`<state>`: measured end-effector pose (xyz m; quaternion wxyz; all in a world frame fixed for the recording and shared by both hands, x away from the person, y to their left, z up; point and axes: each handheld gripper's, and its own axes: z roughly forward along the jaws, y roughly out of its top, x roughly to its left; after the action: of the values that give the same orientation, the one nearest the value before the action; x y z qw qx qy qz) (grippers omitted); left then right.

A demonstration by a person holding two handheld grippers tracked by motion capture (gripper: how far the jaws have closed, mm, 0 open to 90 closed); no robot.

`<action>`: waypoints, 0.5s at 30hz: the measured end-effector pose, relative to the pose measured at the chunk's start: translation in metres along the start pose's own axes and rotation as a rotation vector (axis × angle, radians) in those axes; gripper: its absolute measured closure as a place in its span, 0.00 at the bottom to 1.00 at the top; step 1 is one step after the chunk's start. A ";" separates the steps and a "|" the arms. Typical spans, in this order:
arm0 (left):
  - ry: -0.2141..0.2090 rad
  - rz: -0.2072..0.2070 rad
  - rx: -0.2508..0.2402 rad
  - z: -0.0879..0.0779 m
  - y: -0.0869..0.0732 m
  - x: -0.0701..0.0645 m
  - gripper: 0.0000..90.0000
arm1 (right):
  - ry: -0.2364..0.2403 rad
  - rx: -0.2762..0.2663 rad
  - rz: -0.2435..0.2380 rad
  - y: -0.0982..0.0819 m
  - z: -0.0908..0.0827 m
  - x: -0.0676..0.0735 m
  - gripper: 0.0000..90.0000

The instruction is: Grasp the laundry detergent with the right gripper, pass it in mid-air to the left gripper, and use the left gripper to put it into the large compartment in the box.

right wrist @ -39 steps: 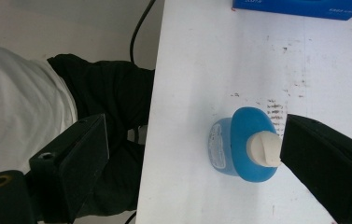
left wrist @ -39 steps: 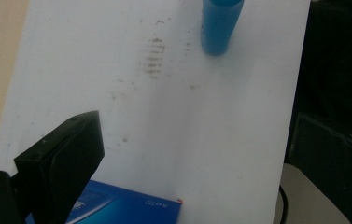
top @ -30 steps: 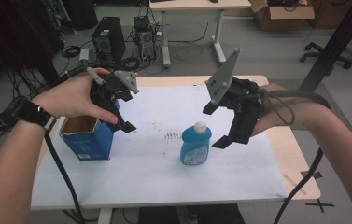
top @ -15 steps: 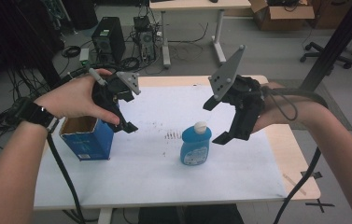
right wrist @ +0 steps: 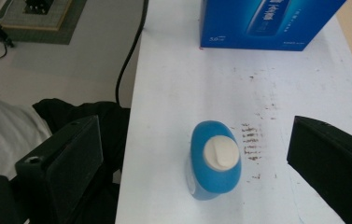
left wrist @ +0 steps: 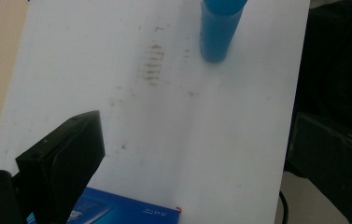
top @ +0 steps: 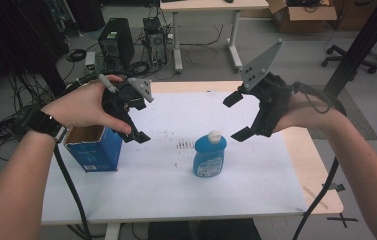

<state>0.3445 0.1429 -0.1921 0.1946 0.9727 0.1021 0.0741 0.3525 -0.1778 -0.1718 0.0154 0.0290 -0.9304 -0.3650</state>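
Both wide-open right gripper jaws flank the upright blue bottle, untouched.

A small blue bottle stands upright on the white table top, near the middle of the table. It has a flattened, rounded body, a white cap on top (closed, as far as can be seen) and a pale label on its front. From above its body looks oval. A patch of dark scuff marks lies just beside it at about ten o'clock. At nine o'clock from the bottle, well apart, stands an open-topped blue box with white print, upright near the table's left edge.
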 end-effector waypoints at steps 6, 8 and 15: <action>-0.002 -0.014 -0.001 0.002 -0.004 0.001 0.05 | 0.001 -0.061 0.021 -0.019 0.001 -0.014 0.03; -0.003 -0.019 -0.007 0.003 -0.004 0.001 0.05 | 0.004 -0.073 0.023 -0.022 0.001 -0.016 0.03; 0.001 -0.029 -0.009 0.003 -0.006 0.002 0.05 | 0.007 -0.182 0.034 -0.050 0.006 -0.031 0.03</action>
<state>0.3460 0.1478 -0.1965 0.2003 0.9702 0.1160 0.0721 0.3856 -0.2083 -0.2103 0.0275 0.0130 -0.8938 -0.4475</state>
